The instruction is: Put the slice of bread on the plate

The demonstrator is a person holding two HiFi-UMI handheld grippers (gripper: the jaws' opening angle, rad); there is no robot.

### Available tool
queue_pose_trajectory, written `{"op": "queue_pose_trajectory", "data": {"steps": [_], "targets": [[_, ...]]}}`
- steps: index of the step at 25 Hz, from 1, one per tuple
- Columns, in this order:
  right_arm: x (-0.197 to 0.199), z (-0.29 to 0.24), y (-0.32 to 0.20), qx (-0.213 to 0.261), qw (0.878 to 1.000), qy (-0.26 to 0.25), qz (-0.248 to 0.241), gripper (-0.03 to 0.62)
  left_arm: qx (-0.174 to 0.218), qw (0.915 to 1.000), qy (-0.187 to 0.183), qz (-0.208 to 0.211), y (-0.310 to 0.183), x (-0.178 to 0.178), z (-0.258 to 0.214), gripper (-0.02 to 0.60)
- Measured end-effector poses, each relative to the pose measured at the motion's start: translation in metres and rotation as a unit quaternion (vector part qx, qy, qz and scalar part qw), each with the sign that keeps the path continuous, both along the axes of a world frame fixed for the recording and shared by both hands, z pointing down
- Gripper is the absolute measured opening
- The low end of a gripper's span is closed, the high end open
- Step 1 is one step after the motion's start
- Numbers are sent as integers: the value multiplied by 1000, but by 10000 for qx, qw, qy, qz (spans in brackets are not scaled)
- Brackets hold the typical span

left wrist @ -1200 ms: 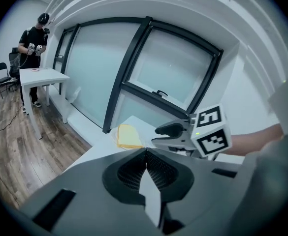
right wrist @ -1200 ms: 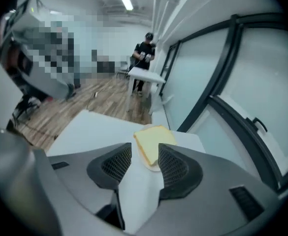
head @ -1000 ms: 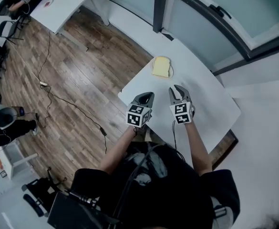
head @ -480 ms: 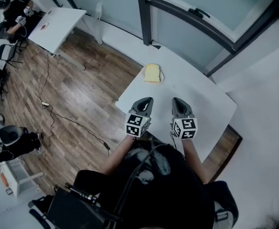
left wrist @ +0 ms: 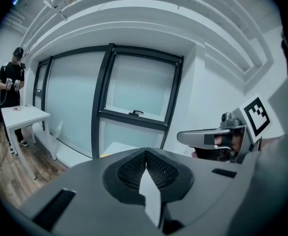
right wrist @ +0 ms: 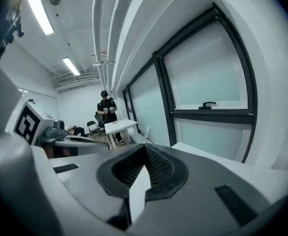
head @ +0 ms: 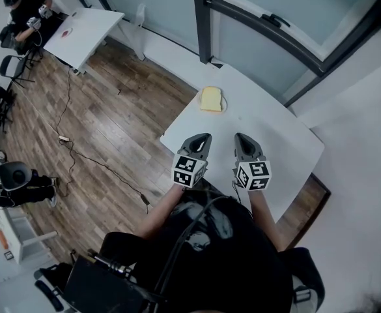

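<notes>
A yellow slice of bread (head: pixel 210 100) lies at the far left end of the white table (head: pixel 275 129), on what looks like a small white plate (head: pixel 221 102) whose rim shows at its right. My left gripper (head: pixel 202 138) and right gripper (head: pixel 241 138) hover side by side over the table's near edge, well short of the bread. Both are shut with nothing between the jaws. In the left gripper view the jaw tips (left wrist: pixel 146 152) meet, and the right gripper (left wrist: pixel 210 136) shows alongside. The right gripper view shows its tips (right wrist: pixel 144 149) closed too.
A dark-framed window wall (head: pixel 268 21) runs behind the table. Wooden floor (head: pixel 112 129) with a trailing cable (head: pixel 99 165) lies to the left. At the far left a person (head: pixel 27 8) stands by another white table (head: pixel 89 28), near some chairs (head: pixel 4 67).
The right gripper's jaws, apart a second ago, have shut. Both grippers have risen and drawn back from the bread, which now sits farther from them.
</notes>
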State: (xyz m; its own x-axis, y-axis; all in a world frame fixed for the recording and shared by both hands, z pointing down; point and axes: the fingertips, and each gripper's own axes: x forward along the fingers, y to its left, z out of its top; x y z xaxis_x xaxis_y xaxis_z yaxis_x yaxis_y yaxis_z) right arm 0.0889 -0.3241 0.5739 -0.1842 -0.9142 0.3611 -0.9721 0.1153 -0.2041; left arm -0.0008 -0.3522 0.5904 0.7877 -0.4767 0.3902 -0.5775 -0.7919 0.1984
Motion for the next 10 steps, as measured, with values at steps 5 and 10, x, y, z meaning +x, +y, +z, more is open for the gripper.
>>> {"op": "queue_pose_trajectory", "data": {"steps": [5, 10], "targets": [[-12, -1, 2, 13, 9999, -150, -75, 9, 13, 10000, -1, -19, 6, -9, -2, 6], [-22, -3, 4, 19, 9996, -176, -209, 9, 5, 10000, 24, -72, 10, -15, -3, 6]]}}
